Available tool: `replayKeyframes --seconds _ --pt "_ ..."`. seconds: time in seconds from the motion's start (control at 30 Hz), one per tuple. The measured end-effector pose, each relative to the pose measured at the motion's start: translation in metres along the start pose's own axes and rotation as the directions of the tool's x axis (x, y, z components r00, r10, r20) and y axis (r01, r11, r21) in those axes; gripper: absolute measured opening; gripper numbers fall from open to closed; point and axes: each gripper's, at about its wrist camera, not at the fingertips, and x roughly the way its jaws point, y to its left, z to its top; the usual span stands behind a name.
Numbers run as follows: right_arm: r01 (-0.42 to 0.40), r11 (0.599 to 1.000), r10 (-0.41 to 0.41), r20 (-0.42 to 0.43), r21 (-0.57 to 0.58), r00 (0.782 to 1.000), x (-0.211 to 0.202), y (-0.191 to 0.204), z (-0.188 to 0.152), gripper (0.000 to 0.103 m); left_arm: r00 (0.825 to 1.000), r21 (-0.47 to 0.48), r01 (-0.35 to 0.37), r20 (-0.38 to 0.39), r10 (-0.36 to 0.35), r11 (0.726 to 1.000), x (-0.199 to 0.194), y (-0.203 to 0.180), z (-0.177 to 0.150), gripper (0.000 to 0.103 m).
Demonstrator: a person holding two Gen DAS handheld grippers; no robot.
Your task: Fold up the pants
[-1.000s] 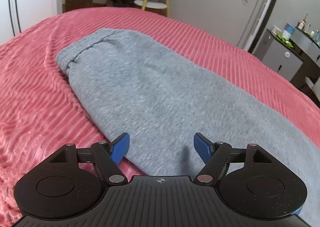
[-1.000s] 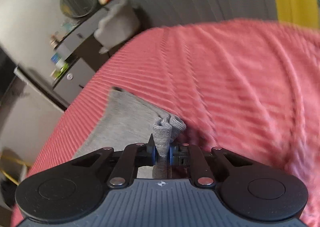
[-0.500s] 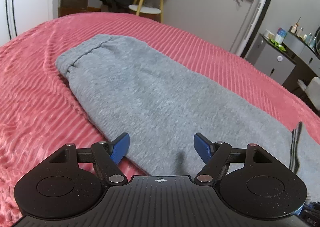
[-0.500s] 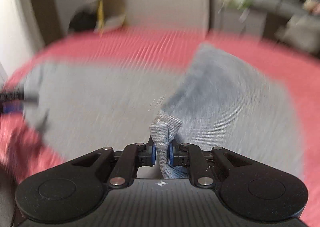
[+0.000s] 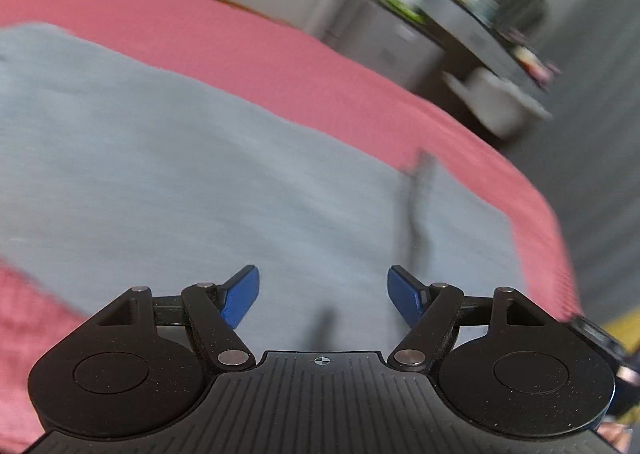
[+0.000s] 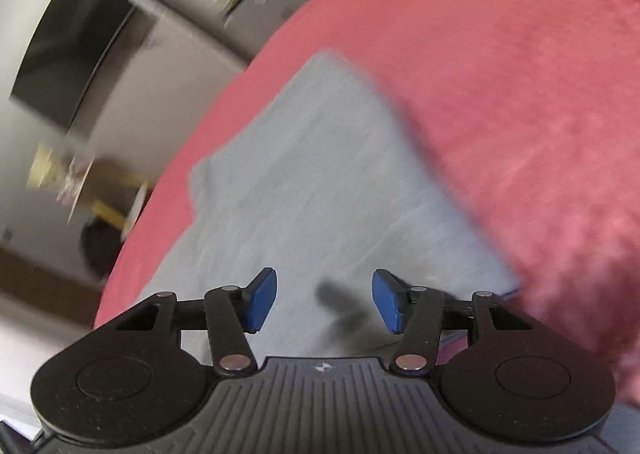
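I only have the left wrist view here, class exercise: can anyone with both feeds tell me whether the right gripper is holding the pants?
Observer: No. The right gripper is open, with nothing between its blue pads.
Operator: Where is it pointing?
Observer: Over the gray pants, which lie flat on the pink bedspread.
Operator: My left gripper is open too. Can you see a fold edge?
Observer: Yes, a squared corner of the pants shows at the far end of the right view, near the bed's edge.
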Motion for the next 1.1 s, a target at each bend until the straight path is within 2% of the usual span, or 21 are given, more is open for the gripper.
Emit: replayKeyframes --seconds 0.07,0.13,0.23,0.33,0.47,0.5,0.53,0.57,0.63,0.73,0.8,0.9,0.97,1.03,1.1 --pt "-0.054 0.998 0.052 0.039 0.039 0.998 -0.007 -0.010 -0.001 0.069 0.996 0.008 0.059 -0.061 -0.059 0.998 0.027 -0.020 0.003 0.077" --pt "-0.100 0.992 0.095 0.058 0.077 0.994 -0.009 -0.018 -0.007 0.070 0.992 0.020 0.075 -0.104 -0.073 0.997 0.054 -0.036 0.008 0.077" --pt "-0.157 0.981 0.153 0.041 0.116 0.987 -0.007 -0.025 -0.010 0.070 0.980 0.006 0.084 -0.183 -0.082 0.996 0.092 -0.050 0.017 0.073" --pt "-0.192 0.968 0.189 0.032 0.163 0.981 -0.003 -0.036 -0.012 0.070 0.961 -0.049 0.123 -0.245 -0.131 0.991 0.118 -0.056 0.021 0.065" --pt "-0.249 0.932 0.251 0.024 0.265 0.968 0.003 -0.052 -0.010 0.070 0.950 -0.157 0.112 -0.273 -0.152 0.981 0.145 -0.052 0.023 0.063" --pt "-0.263 0.921 0.267 0.026 0.288 0.963 0.009 -0.057 -0.006 0.071 0.951 -0.177 0.109 -0.269 -0.155 0.978 0.147 -0.051 0.023 0.051" --pt "-0.278 0.910 0.283 0.029 0.308 0.959 0.012 -0.060 -0.007 0.071 0.953 -0.182 0.109 -0.262 -0.155 0.977 0.147 -0.051 0.024 0.026" --pt "-0.287 0.900 0.293 0.033 0.327 0.956 0.013 -0.064 -0.007 0.071 0.953 -0.175 0.103 -0.265 -0.147 0.979 0.148 -0.052 0.026 0.016" --pt "-0.312 0.886 0.318 0.040 0.343 0.947 0.013 -0.068 -0.008 0.073 0.955 -0.164 0.112 -0.254 -0.151 0.980 0.145 -0.052 0.025 0.016" --pt "-0.323 0.887 0.333 0.028 0.331 0.943 0.014 -0.067 -0.006 0.073 0.967 -0.108 0.138 -0.199 -0.157 0.985 0.127 -0.056 0.025 0.015" --pt "-0.317 0.898 0.325 0.024 0.306 0.945 0.009 -0.063 -0.006 0.073 0.974 -0.082 0.163 -0.146 -0.173 0.983 0.106 -0.056 0.027 0.015" --pt "-0.287 0.928 0.288 0.030 0.238 0.957 -0.001 -0.053 -0.001 0.073 0.984 -0.036 0.163 -0.071 -0.165 0.986 0.070 -0.044 0.030 0.015" --pt "-0.246 0.953 0.247 0.019 0.179 0.969 -0.003 -0.044 0.002 0.071 0.991 0.002 0.131 -0.036 -0.131 0.991 0.051 -0.033 0.028 0.015" --pt "-0.201 0.974 0.203 -0.001 0.104 0.979 -0.002 -0.033 0.002 0.061 0.999 0.081 0.050 0.004 -0.050 0.995 0.035 -0.020 0.022 0.016" --pt "-0.153 0.987 0.155 -0.041 0.053 0.987 0.004 -0.025 -0.001 0.046 1.000 0.103 -0.021 -0.005 0.022 0.994 0.031 -0.003 0.016 0.017"
